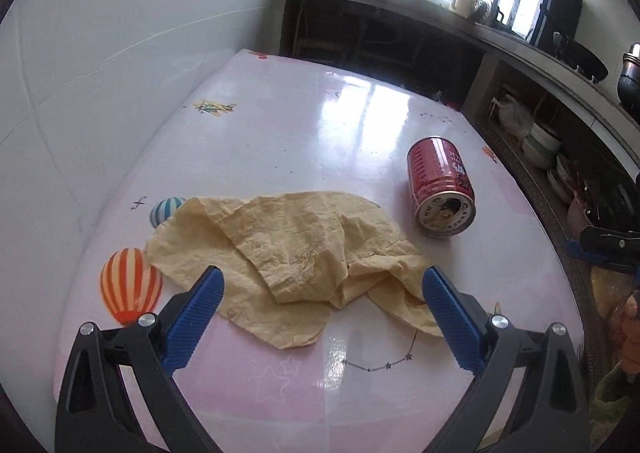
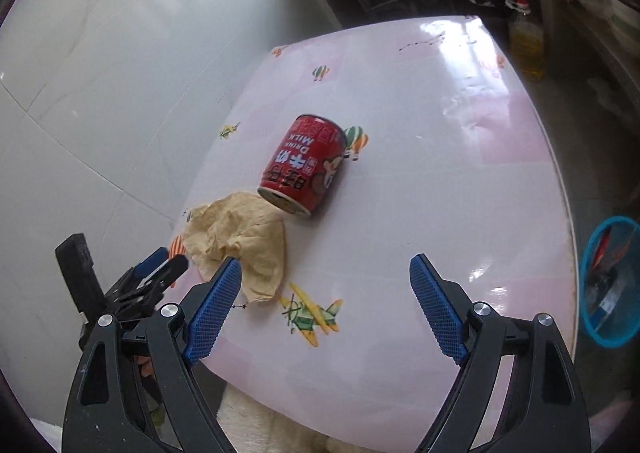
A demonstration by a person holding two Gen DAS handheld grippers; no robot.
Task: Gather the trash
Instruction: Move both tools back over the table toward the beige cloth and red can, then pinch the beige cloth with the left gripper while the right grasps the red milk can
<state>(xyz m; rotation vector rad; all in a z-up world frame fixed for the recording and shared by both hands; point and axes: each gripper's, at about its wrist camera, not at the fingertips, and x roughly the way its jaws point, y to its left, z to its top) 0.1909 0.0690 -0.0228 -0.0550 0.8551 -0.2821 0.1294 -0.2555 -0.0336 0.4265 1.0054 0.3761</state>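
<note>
A crumpled tan paper napkin [image 1: 296, 253] lies on the pink table [image 1: 320, 125]. My left gripper [image 1: 322, 283] is open, its blue fingers on either side of the napkin's near edge, just above it. A red milk can [image 1: 440, 189] lies on its side to the right of the napkin. In the right wrist view the can [image 2: 306, 165] and napkin [image 2: 240, 237] lie ahead. My right gripper [image 2: 326, 273] is open and empty above the table's near part. The left gripper [image 2: 156, 273] shows at the left there.
A blue bin [image 2: 610, 281] with trash in it stands on the floor to the right of the table. A white tiled wall [image 1: 120, 53] runs along the table's left side. Dark kitchen shelves [image 1: 540, 113] with bowls stand behind and to the right.
</note>
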